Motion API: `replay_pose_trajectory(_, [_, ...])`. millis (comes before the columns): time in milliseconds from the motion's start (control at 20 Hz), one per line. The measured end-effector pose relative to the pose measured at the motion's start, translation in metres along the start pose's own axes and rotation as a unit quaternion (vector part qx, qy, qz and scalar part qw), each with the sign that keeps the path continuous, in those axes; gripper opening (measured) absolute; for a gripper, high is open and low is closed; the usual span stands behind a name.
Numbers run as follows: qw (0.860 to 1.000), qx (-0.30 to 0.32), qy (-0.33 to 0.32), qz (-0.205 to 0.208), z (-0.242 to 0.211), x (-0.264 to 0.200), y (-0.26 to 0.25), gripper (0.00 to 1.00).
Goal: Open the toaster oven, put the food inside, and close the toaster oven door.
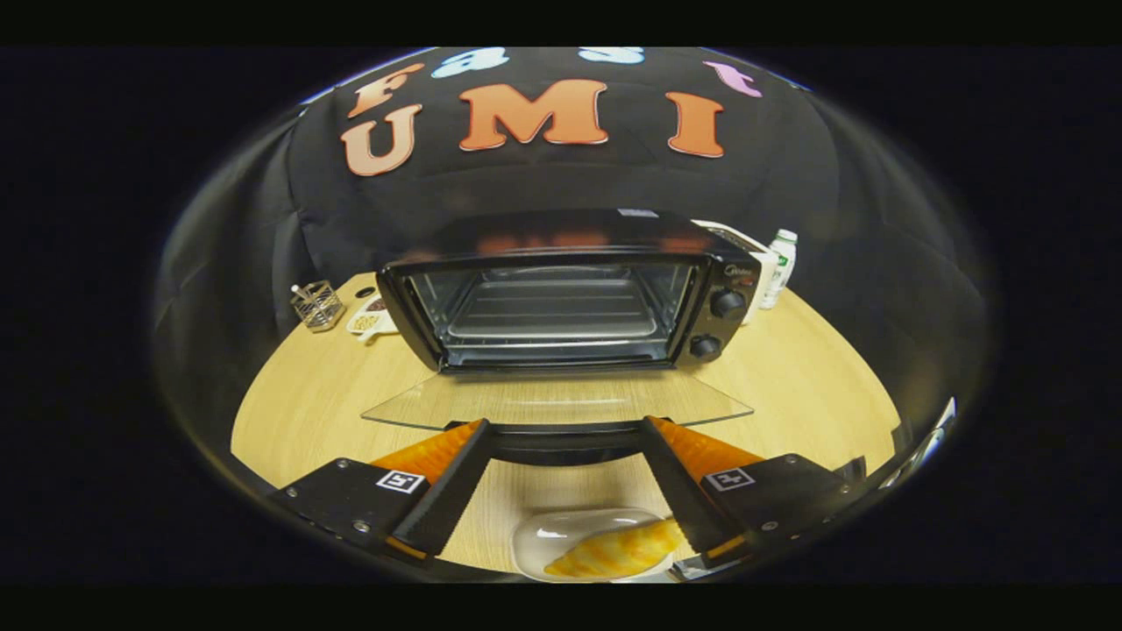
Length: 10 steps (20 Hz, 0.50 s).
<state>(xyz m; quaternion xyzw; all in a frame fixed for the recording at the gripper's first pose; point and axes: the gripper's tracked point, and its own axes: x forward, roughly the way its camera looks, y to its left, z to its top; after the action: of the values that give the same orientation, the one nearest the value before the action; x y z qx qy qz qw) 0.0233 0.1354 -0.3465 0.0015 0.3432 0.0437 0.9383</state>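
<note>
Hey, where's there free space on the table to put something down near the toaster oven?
Bare tabletop lies right of the open glass door, and on its left, in front of the wire basket. It's crowded behind the toaster oven, by the bottle. The open gripper straddles the door handle; a plate sits beneath.

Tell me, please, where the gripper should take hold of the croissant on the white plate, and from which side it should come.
Grip the croissant across its thick middle, coming down from above. It lies flat on the white plate below the open gripper, its long axis running roughly across between the fingers, so they should probably close on its front and back sides rather than its tapered ends. The toaster oven door already lies open ahead.
</note>
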Motion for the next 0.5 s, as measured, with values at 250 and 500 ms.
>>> replay_pose_trajectory(250, [0.999,0.006,0.034,-0.001,-0.036,0.003,-0.002,1.00])
replay_pose_trajectory(500, [0.997,0.009,0.071,-0.004,-0.065,0.020,-0.002,1.00])
